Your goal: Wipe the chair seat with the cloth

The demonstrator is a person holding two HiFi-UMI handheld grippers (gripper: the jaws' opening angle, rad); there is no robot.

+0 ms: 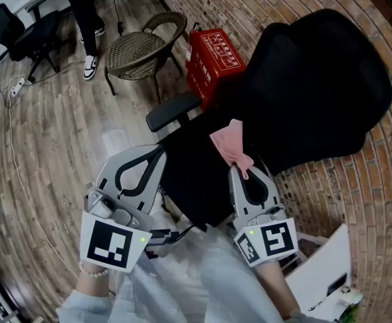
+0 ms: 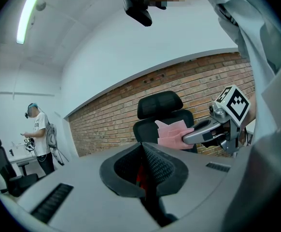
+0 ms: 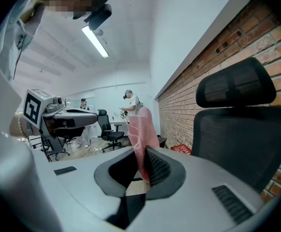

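Against the brick wall (image 1: pixel 384 200) stands a black office chair (image 1: pixel 317 93), its seat (image 1: pixel 192 177) turned toward the person and one armrest (image 1: pixel 172 110) sticking out on the left. Over the back of the seat, close to where it meets the backrest, hangs the pink cloth (image 1: pixel 230 143). The right gripper (image 1: pixel 242 172) has its jaws clamped together on the cloth's lower end, so the fabric stands up past the tips in a crumpled fold (the right gripper view shows it pinched right between the pads). Whether the cloth touches the seat cannot be told from any view.

The left gripper (image 1: pixel 157 155) is held just left of the seat's edge. Its jaws are pressed together with nothing between them, and only a sliver of red shows behind them in its own view.

Behind the chair, beside the wall, sits a red box (image 1: pixel 213 62) with white print on its top, too small to read. The cubes on both grippers carry black-and-white square markers and no letters.

Farther off on the wooden floor (image 1: pixel 54 133) are a wicker chair (image 1: pixel 142 46), a second black office chair (image 1: pixel 14 29) and a person's legs (image 1: pixel 85 12).
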